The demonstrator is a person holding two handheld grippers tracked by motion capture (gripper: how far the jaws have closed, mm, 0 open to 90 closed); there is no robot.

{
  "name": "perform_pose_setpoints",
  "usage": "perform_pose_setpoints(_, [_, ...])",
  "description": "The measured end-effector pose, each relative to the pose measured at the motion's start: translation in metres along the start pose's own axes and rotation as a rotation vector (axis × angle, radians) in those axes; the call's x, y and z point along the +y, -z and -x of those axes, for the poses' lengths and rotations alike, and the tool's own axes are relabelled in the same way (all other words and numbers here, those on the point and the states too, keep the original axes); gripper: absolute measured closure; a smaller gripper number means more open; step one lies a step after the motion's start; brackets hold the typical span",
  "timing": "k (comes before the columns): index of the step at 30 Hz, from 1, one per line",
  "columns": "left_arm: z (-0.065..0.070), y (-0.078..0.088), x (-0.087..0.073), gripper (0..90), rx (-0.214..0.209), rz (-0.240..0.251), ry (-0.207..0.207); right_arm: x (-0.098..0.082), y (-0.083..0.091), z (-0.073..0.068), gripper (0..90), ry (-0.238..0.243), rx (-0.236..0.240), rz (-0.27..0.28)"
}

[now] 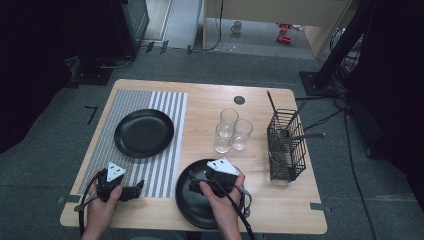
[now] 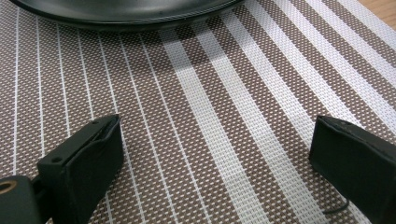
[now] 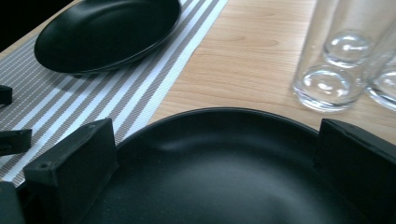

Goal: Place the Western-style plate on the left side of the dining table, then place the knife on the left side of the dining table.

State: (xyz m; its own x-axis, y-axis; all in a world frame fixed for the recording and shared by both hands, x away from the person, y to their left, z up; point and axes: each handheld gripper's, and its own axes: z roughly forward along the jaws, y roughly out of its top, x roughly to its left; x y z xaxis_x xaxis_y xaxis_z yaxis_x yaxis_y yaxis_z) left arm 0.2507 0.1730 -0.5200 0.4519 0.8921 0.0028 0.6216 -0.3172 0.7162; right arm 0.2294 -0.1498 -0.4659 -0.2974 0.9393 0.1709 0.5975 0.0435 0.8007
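Black tools (image 1: 131,191), grey triangular plates, trailing cables.

Setting: lab or studio recording space, staged as a dining spot. Evidence: small wooden bench (image 1: 260,100) on grey carpet floor (image 1: 45,150); black stand legs (image 1: 340,45) and loose cables (image 1: 350,150) around it; dark curtained sides; striped placemat (image 1: 165,100), two black plates (image 1: 144,133) (image 1: 187,200), three glasses (image 1: 232,131), wire cutlery caddy (image 1: 286,145); mug (image 1: 236,26) on floor beyond.
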Motion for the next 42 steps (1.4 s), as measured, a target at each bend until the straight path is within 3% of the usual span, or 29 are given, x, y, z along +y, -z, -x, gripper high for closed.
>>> perform_pose_setpoints(25, [0.0,0.0,0.0,3.4,0.0,-0.001,0.0,-0.016,0.029,0.046,0.0,-0.081,-0.095,0.024])
perform_pose_setpoints(42, [0.0,0.0,0.0,3.3,-0.001,-0.001,0.0,-0.019,0.052,0.072,0.0,-0.124,-0.16,0.077])
